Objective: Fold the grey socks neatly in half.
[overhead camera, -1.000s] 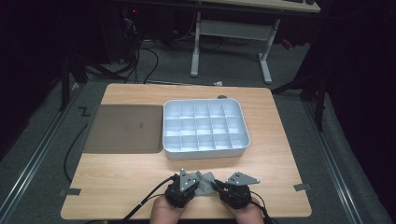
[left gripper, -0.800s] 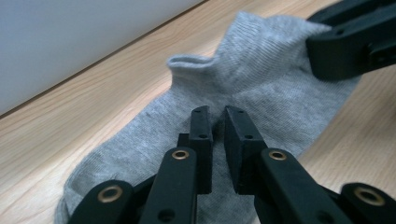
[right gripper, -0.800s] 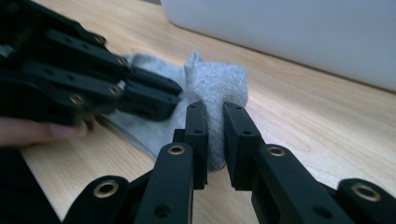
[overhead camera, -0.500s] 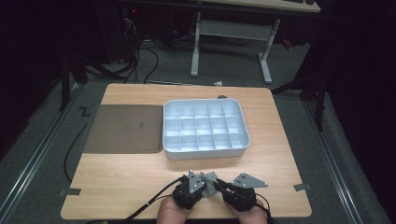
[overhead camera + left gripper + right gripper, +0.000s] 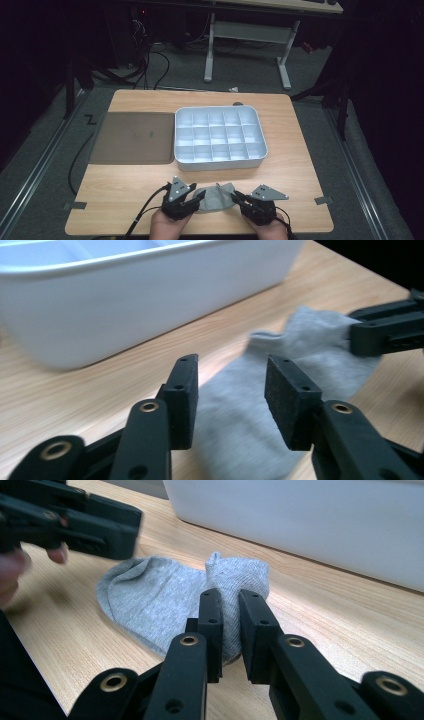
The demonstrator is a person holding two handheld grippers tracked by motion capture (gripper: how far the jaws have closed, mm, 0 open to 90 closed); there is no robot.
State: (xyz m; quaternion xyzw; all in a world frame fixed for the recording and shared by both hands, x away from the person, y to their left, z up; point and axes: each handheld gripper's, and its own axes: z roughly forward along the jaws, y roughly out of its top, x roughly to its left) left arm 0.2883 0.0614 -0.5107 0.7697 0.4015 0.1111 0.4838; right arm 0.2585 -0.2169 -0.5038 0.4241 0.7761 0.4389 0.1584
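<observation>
1. Biggest thing first: the light wooden table (image 5: 300, 165) stretches out ahead of both grippers, which sit right at its near edge.
2. Straight ahead of the grippers is a white plastic tray with a grid of compartments (image 5: 220, 135). From the left gripper view its white wall (image 5: 150, 300) stands just past the jaws, close but not touching them.
3. Ahead and off to the left of the left gripper, a flat dark brown mat (image 5: 134, 137) lies right up against the tray's left side.
4. The small grey fabric sock (image 5: 216, 196) lies flat on the wood between the two grippers, kinda crumpled, on the near side of the tray.
5. The left gripper (image 5: 231, 390) has its jaws spread wide, with a clear gap, and the sock (image 5: 260, 410) sits under and between them. The pads aren't pressing on it from what I can see.
6. The right gripper (image 5: 230, 630) is nearly closed, with its jaws pinching the sock's (image 5: 165, 600) near edge. A fold of grey fabric pokes up just beyond the tips.
7. In the high view both hands come in from the bottom edge, left gripper (image 5: 196, 199) and right gripper (image 5: 239, 199) facing each other over the sock.
</observation>
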